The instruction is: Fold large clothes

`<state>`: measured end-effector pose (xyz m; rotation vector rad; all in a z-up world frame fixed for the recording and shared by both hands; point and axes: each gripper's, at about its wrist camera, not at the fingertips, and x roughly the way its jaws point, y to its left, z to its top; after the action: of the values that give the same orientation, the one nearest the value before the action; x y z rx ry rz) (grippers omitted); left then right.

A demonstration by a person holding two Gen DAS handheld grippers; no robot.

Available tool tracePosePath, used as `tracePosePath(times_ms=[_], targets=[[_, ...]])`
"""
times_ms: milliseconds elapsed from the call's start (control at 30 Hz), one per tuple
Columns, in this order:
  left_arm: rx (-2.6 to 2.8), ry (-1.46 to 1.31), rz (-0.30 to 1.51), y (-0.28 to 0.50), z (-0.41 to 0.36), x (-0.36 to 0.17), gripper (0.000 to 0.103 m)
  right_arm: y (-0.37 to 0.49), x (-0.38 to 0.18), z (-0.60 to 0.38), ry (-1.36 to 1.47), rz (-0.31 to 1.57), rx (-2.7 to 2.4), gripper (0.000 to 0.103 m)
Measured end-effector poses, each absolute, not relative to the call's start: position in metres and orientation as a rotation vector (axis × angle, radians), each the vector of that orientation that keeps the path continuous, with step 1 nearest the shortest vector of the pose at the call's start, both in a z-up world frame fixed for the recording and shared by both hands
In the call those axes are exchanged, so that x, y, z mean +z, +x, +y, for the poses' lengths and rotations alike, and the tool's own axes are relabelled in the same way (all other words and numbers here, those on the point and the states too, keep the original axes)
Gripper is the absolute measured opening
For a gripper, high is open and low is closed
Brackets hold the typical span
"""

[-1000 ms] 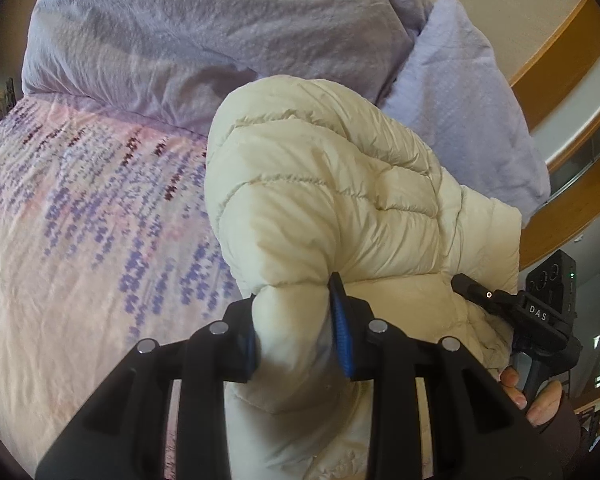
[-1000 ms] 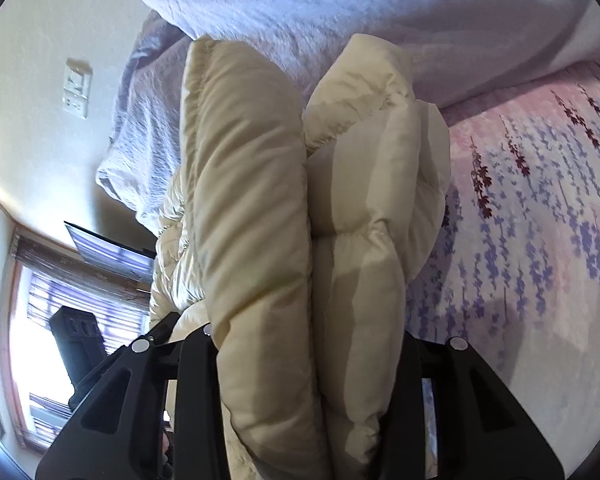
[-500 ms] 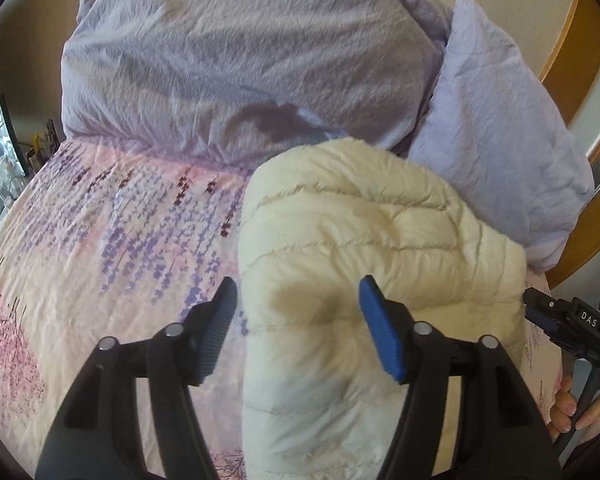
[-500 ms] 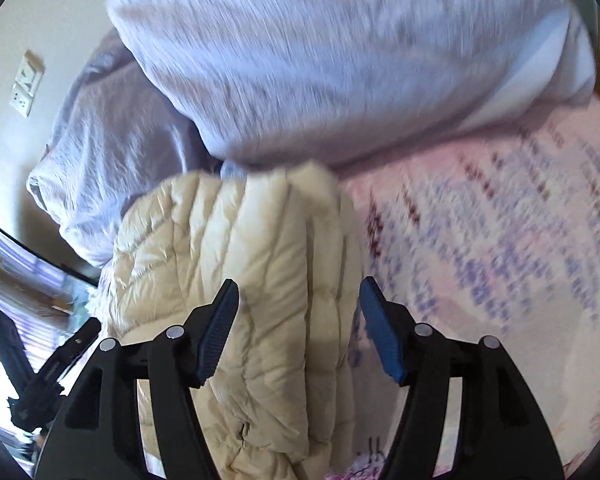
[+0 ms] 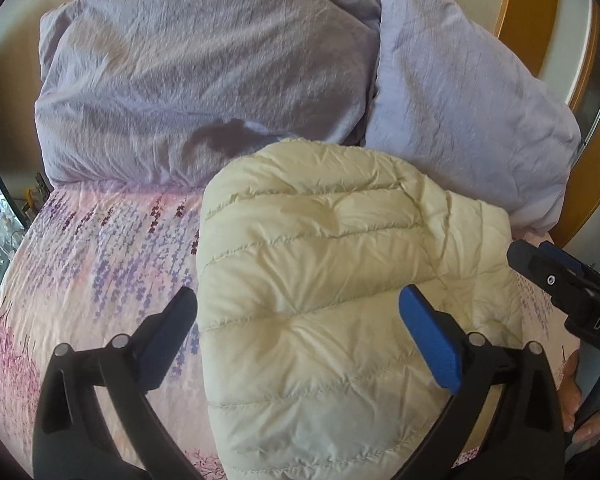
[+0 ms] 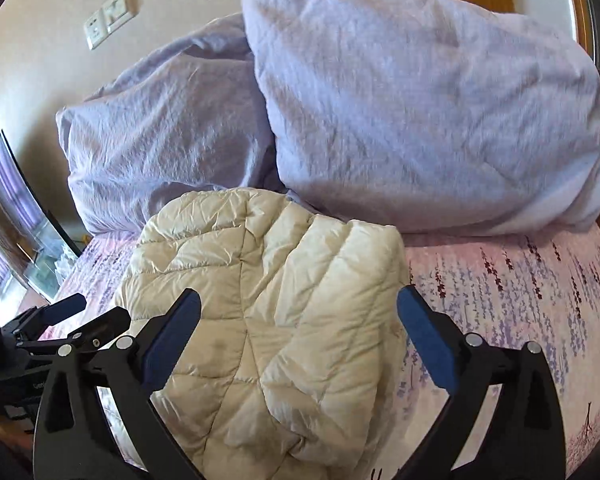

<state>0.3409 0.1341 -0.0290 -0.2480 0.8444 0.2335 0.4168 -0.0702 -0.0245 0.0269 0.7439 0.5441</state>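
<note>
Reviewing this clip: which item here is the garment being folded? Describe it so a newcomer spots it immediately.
Find the bed with its pink-and-purple floral sheet. Below the two lilac pillows lies a folded puffer jacket. It is the only cream, quilted, shiny item there.

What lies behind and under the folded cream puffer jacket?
Behind the jacket sit two lavender pillows. Under it is the floral bedsheet; the part beneath is covered. Both grippers are open.
</note>
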Motion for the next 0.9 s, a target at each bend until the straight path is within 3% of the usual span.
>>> tracePosePath(times_ms=[233, 633, 900], targets=[[0.254, -0.254, 0.873, 0.338, 0.141, -0.042, 0.101, 0.413, -0.041, -0.066, 0.036, 0.747, 0.583, 0.100], [0.260, -0.251, 0.915, 0.343, 0.142, -0.060, 0.101, 0.409, -0.075, -0.065, 0.000, 0.794, 0.549, 0.081], [0.252, -0.251, 0.953, 0.349, 0.138, -0.076, 0.101, 0.410, -0.090, -0.066, 0.005, 0.845, 0.535, 0.080]])
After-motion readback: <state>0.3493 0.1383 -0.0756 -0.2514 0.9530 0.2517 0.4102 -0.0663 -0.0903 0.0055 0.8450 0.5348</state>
